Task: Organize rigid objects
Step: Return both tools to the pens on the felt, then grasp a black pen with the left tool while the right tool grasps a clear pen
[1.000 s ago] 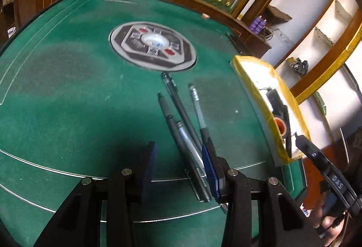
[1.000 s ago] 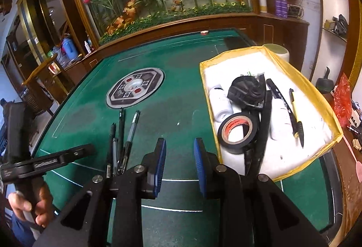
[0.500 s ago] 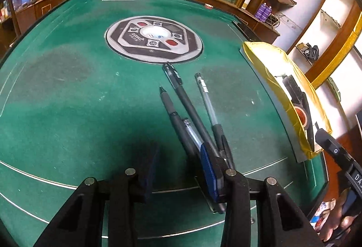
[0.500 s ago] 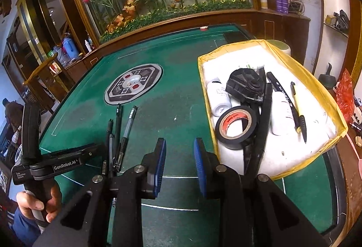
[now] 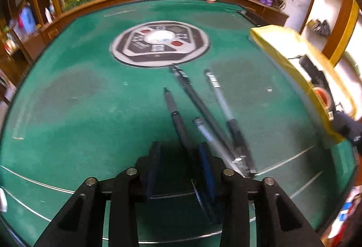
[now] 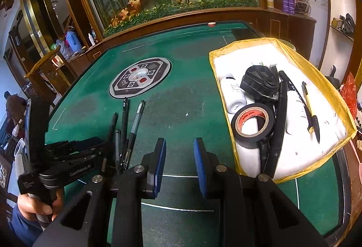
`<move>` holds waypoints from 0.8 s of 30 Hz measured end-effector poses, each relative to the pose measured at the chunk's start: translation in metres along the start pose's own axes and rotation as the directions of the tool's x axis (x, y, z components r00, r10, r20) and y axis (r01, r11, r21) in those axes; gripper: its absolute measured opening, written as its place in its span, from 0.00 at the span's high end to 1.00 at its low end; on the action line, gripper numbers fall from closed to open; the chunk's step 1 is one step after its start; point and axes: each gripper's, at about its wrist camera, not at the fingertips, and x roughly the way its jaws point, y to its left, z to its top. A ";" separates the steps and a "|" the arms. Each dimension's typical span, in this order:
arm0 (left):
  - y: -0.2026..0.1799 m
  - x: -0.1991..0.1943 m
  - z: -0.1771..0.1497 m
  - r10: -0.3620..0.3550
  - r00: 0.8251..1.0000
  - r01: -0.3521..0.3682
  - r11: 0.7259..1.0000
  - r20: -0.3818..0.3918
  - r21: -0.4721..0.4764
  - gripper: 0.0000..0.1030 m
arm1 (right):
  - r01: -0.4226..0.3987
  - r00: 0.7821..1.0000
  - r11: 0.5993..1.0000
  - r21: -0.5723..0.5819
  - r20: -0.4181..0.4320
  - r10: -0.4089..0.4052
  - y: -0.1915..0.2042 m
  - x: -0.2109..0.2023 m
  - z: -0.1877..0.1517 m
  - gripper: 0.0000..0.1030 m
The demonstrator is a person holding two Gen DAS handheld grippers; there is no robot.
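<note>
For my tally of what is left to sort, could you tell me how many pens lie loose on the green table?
4, fanned together by the left gripper: a dark pen between its closing jaws, then a clear pen, a long black pen and a clear black-grip pen.

We look steeply down, close over the pens (image 5: 178, 115) from the left wrist, while from the right wrist we face the tray (image 6: 316, 70), sharing the green table (image 5: 79, 100)
</note>
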 end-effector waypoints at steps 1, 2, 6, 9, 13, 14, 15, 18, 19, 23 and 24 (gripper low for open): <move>0.004 0.000 0.000 0.008 1.000 -0.008 1.000 0.000 -0.004 0.65 | 0.001 1.000 1.000 0.004 0.001 -0.001 -0.001 0.000 0.000 0.76; 0.010 0.000 0.000 0.006 1.000 -0.006 1.000 -0.006 -0.016 0.66 | 0.002 1.000 1.000 0.007 0.002 -0.002 -0.002 -0.001 -0.001 0.76; 0.029 -0.002 -0.001 0.023 1.000 -0.023 0.999 -0.004 -0.031 0.76 | 0.001 1.000 1.000 0.011 0.000 -0.001 -0.004 0.000 0.000 0.76; 0.039 -0.003 -0.003 0.006 1.000 -0.006 1.000 0.010 -0.026 0.87 | -0.052 0.998 0.999 -0.006 -0.034 0.052 0.004 0.008 0.000 0.76; 0.045 -0.003 -0.005 -0.027 0.999 0.028 0.999 0.018 -0.037 0.88 | -0.181 0.974 0.984 -0.001 -0.142 0.179 0.025 0.036 0.008 0.76; 0.045 -0.003 -0.006 -0.031 0.999 0.032 0.999 0.020 -0.039 0.88 | -0.186 0.971 0.983 -0.006 -0.156 0.183 0.031 0.043 0.011 0.76; 0.045 -0.003 -0.005 -0.036 0.999 0.037 0.998 0.020 -0.042 0.88 | -0.187 0.968 0.982 -0.008 -0.170 0.183 0.037 0.051 0.014 0.76; 0.049 -0.004 -0.006 -0.059 0.998 0.060 0.996 0.023 -0.059 0.88 | -0.186 0.962 0.982 -0.021 -0.205 0.178 0.052 0.070 0.025 0.76; 0.049 -0.004 -0.006 -0.060 0.998 0.062 0.996 0.024 -0.058 0.88 | -0.176 0.963 0.984 -0.029 -0.214 0.166 0.056 0.077 0.027 0.76; 0.049 -0.004 -0.006 -0.061 0.998 0.062 0.997 0.024 -0.055 0.88 | -0.143 0.957 0.989 -0.047 -0.261 0.126 0.066 0.098 0.029 0.76; 0.049 -0.004 -0.006 -0.062 0.998 0.064 0.997 0.025 -0.054 0.88 | -0.133 0.957 0.989 -0.060 -0.266 0.113 0.069 0.101 0.029 0.76</move>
